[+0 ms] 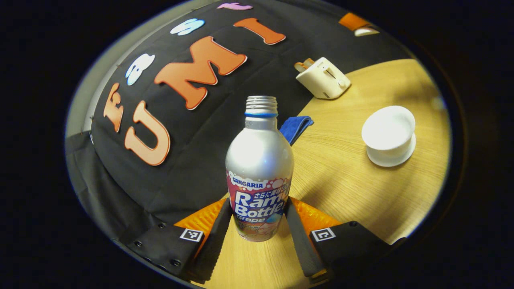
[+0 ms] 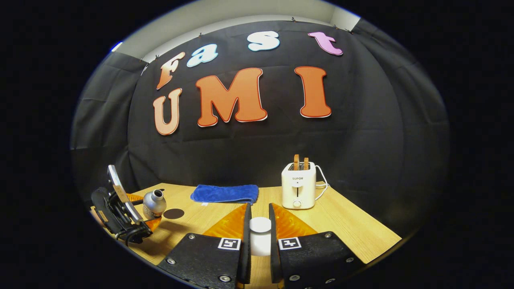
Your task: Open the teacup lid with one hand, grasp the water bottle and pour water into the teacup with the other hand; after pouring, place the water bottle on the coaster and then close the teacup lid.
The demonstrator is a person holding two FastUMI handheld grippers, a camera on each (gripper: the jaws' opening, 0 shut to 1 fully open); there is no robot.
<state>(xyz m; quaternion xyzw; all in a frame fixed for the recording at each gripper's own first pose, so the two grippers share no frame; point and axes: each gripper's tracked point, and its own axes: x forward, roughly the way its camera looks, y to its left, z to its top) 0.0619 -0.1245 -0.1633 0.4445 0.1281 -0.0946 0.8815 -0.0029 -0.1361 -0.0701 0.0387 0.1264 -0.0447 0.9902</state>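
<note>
I see one bottle (image 1: 259, 172) upright, neck up, mid-frame, my left gripper (image 1: 258, 224) clamped on it; right gripper (image 2: 260, 237) squeezes one lid (image 2: 260, 224).

The water bottle (image 1: 259, 168) reads "SANGARIA Ramu Bottle Grape"; toaster (image 2: 297, 190) "SUPOR".

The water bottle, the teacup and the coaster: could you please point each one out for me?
water bottle (image 1: 259, 160): left gripper view, silver shoulder.
teacup (image 1: 388, 128): left gripper view, open white bowl.
coaster (image 2: 174, 213): right gripper view, dark disc's centre.
</note>
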